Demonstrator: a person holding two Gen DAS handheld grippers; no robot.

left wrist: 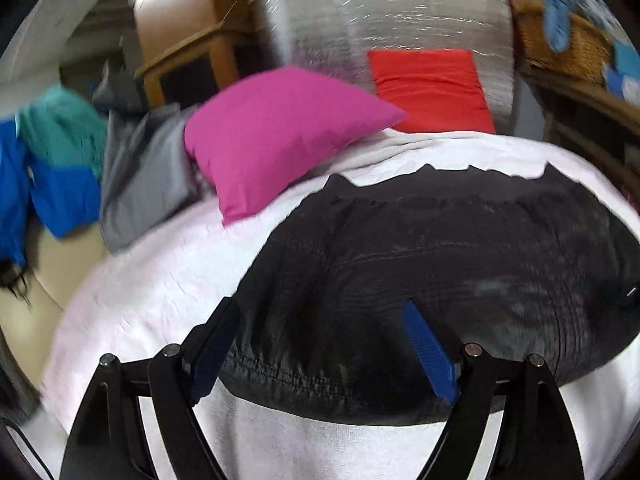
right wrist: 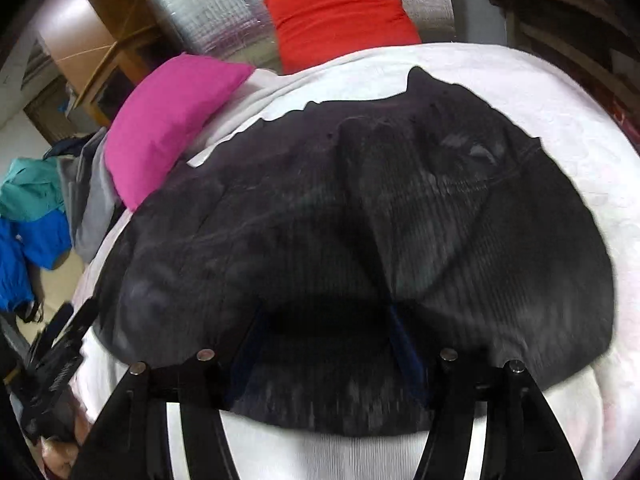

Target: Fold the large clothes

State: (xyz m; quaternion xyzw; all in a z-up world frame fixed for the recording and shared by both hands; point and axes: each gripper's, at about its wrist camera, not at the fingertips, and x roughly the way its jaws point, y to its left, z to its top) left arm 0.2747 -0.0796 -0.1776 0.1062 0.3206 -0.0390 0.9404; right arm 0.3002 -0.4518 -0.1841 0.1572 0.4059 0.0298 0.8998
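Observation:
A large black garment lies spread flat on the white bedcover, its stitched hem nearest me. In the left wrist view my left gripper hovers over that near hem, its blue pads wide apart and nothing between them. The right wrist view shows the same black garment filling the middle, with a fold running up its centre. My right gripper stands open just over the near part of the cloth and its pads do not pinch it. The left gripper shows at that view's left edge.
A pink pillow and a red pillow lie at the head of the bed against a silver foil-wrapped panel. Grey cloth and blue and teal clothes hang off the left side. A wicker basket stands at the right.

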